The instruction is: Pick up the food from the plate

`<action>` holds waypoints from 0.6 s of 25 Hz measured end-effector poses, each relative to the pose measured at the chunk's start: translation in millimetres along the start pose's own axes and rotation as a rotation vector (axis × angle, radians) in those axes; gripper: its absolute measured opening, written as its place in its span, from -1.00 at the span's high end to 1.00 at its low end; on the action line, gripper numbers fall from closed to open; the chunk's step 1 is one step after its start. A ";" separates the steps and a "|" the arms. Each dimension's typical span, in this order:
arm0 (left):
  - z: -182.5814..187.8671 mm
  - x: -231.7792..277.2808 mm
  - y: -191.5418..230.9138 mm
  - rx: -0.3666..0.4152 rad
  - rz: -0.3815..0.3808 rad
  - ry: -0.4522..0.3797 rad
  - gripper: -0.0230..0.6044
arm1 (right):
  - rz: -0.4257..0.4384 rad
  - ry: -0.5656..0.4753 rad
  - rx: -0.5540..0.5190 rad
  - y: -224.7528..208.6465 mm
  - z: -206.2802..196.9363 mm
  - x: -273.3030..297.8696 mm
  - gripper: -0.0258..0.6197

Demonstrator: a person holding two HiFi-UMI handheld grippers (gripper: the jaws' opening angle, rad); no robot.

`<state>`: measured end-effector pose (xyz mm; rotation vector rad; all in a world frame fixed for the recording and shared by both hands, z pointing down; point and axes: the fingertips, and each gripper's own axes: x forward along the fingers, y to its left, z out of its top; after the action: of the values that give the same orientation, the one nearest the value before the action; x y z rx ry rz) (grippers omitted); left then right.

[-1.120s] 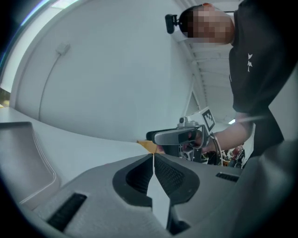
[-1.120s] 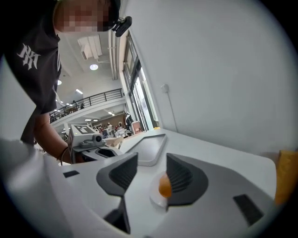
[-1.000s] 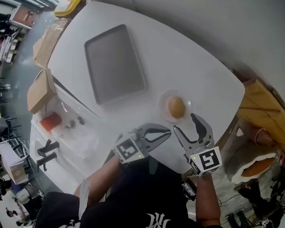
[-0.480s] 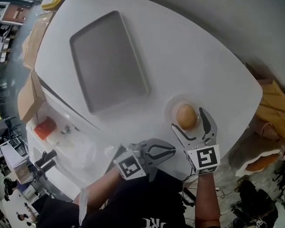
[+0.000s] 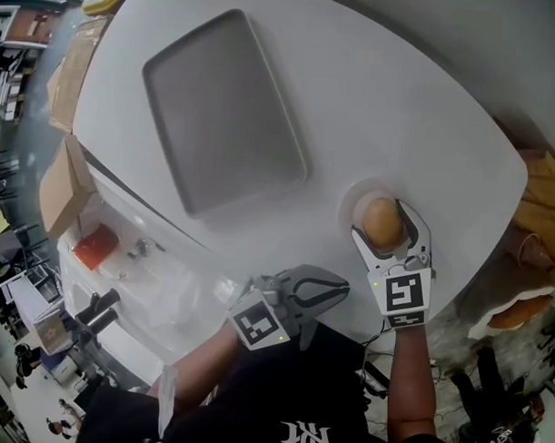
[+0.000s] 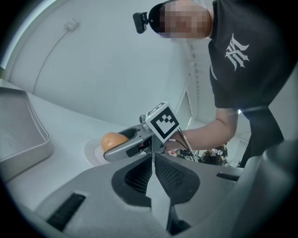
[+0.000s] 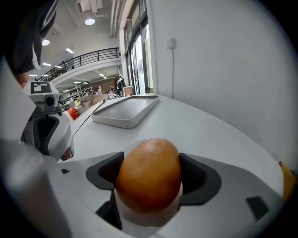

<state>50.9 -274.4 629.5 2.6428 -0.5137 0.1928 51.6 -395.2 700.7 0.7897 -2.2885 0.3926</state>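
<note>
White table (image 5: pixel 400 102) | right gripper (image 5: pixel 385 226) has come down, jaws just closing against bun (image 7: pixel 149 174) | left gripper (image 5: pixel 339 291) jaws together

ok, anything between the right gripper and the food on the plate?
Nothing visible. The jaws of the right gripper, which have just been closing, flank the brown roll on its plate and seem to touch it on both sides.

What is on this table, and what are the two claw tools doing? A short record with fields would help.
table: white rounded table
tray: grey rectangular tray, empty
food: round orange-brown food, resting on a small white plate
right gripper: jaws have just been closing, pads against the food's two sides, food not lifted
left gripper: jaws together, nothing between them, apart from the plate
</note>
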 end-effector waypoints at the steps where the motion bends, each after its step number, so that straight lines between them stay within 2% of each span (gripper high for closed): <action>1: 1.0 -3.2 -0.2 0.001 0.004 -0.002 0.90 | 0.000 -0.001 0.002 0.5 0.7 -0.3 -0.22; 6: 22.0 -21.7 0.8 0.007 0.030 -0.052 0.90 | -0.036 -0.046 -0.002 -0.1 24.6 -24.8 -0.22; 10: 45.8 -62.5 -20.2 -0.030 0.042 -0.049 0.91 | -0.033 -0.106 0.050 34.1 59.0 -76.4 -0.22; 12: 64.9 -76.8 -29.0 0.013 0.027 -0.054 0.90 | -0.047 -0.164 0.079 44.8 82.0 -109.9 -0.22; 15: 110.6 -77.5 -37.4 0.122 -0.016 -0.096 0.91 | -0.119 -0.300 0.105 37.6 124.5 -177.4 -0.22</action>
<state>-0.4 -267.3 499.3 2.7854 -0.5278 0.0952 69.6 -348.2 486.6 1.0961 -2.4948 0.3625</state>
